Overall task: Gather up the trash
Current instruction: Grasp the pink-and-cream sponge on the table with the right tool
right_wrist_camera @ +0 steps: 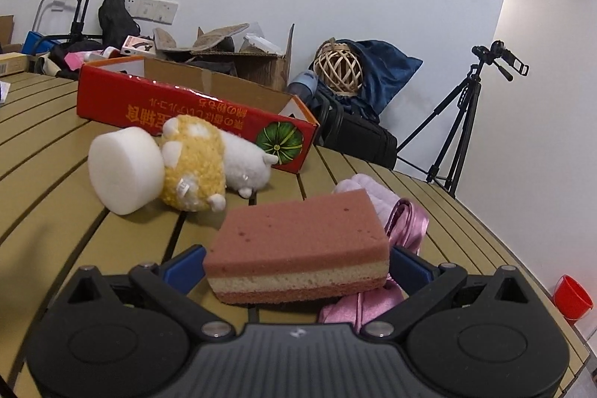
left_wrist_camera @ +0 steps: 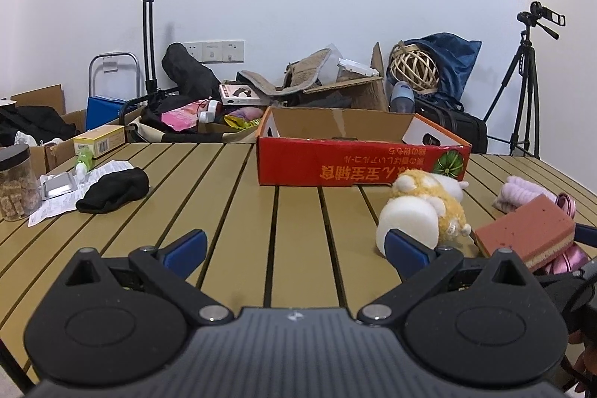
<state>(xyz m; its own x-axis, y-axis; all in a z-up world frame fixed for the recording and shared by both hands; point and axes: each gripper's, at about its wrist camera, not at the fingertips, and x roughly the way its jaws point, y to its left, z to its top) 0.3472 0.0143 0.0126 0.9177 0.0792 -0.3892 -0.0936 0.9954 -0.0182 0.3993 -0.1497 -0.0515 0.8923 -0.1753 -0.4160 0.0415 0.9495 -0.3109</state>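
My right gripper [right_wrist_camera: 298, 267] is shut on a pink and cream layered sponge [right_wrist_camera: 298, 245], its blue fingers pressed against both ends. The sponge [left_wrist_camera: 522, 234] also shows at the right of the left wrist view, tilted above a shiny pink ribbon [right_wrist_camera: 406, 222]. My left gripper [left_wrist_camera: 294, 248] stands open over the slatted table [left_wrist_camera: 224, 211] with nothing between its fingers. An open red cardboard box [left_wrist_camera: 358, 166] sits at the back of the table. A white foam cylinder [left_wrist_camera: 406, 222] and a yellow and white plush toy [left_wrist_camera: 440, 196] lie in front of it.
At the far left lie a black cloth [left_wrist_camera: 115, 191], a printed paper [left_wrist_camera: 59, 204], a blister pack [left_wrist_camera: 59, 185], a green tube [left_wrist_camera: 83, 161], a jar [left_wrist_camera: 16, 189] and a yellow box [left_wrist_camera: 99, 140]. A pale pink cloth [left_wrist_camera: 518, 193] lies right. Clutter and a tripod [left_wrist_camera: 522, 92] stand behind.
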